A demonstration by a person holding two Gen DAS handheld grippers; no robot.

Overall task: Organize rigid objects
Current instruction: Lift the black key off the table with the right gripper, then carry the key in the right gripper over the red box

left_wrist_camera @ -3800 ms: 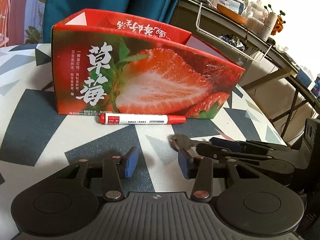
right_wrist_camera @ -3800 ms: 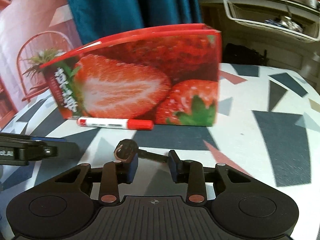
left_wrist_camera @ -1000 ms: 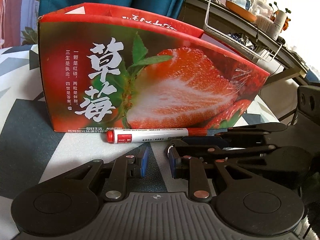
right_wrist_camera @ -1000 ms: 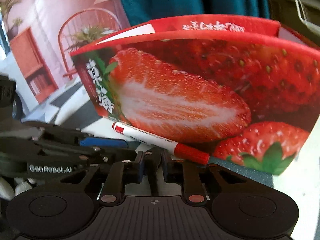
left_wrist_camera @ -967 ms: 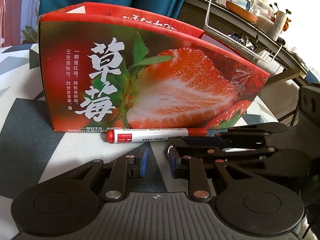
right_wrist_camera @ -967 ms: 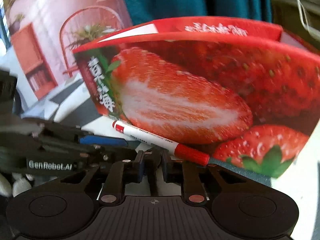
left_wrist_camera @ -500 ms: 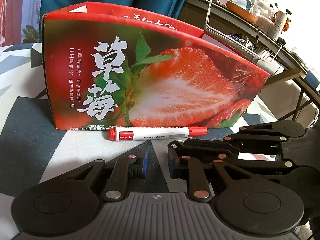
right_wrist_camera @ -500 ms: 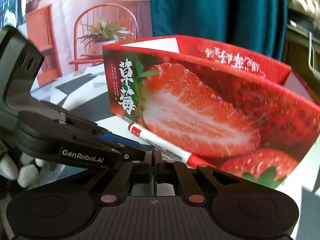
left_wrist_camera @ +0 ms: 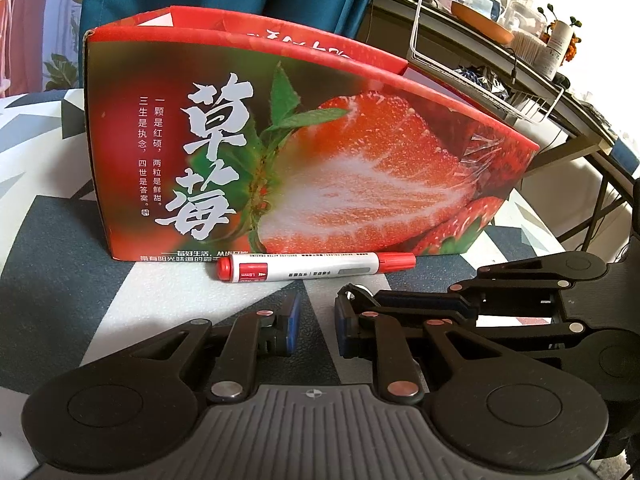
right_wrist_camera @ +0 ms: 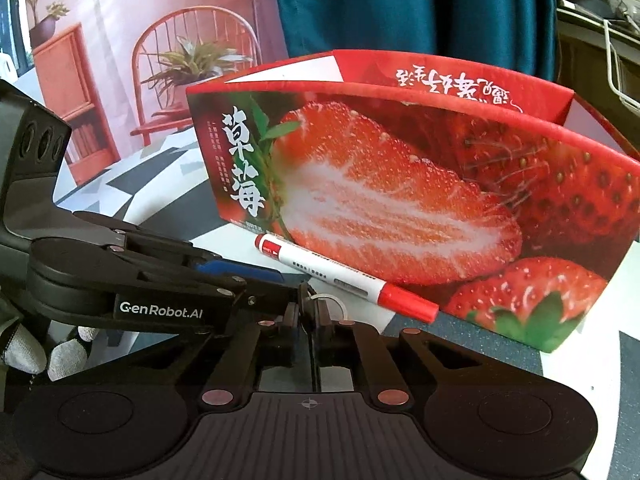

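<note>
A red strawberry-printed cardboard box point(left_wrist_camera: 304, 152) stands open-topped on the patterned table; it also shows in the right wrist view point(right_wrist_camera: 420, 200). A white marker with red cap point(left_wrist_camera: 316, 269) lies along the box's front base, also in the right wrist view point(right_wrist_camera: 344, 276). My left gripper point(left_wrist_camera: 316, 320) is open and empty just in front of the marker. My right gripper point(right_wrist_camera: 307, 318) is shut on a dark key with a small ring point(right_wrist_camera: 320, 300), held low above the table; it reaches in from the right in the left wrist view point(left_wrist_camera: 460, 312).
The table point(left_wrist_camera: 48, 248) has a grey, white and dark triangle pattern. A teal curtain point(right_wrist_camera: 400, 8) hangs behind the box. A shelf with a wire basket point(left_wrist_camera: 480, 80) and clutter stands at the back right. A gloved hand point(right_wrist_camera: 40, 356) holds the left gripper.
My right gripper has closed fully on the key and lifted, swinging left so more of the box top shows. The left gripper has drawn back slightly and stays open.
</note>
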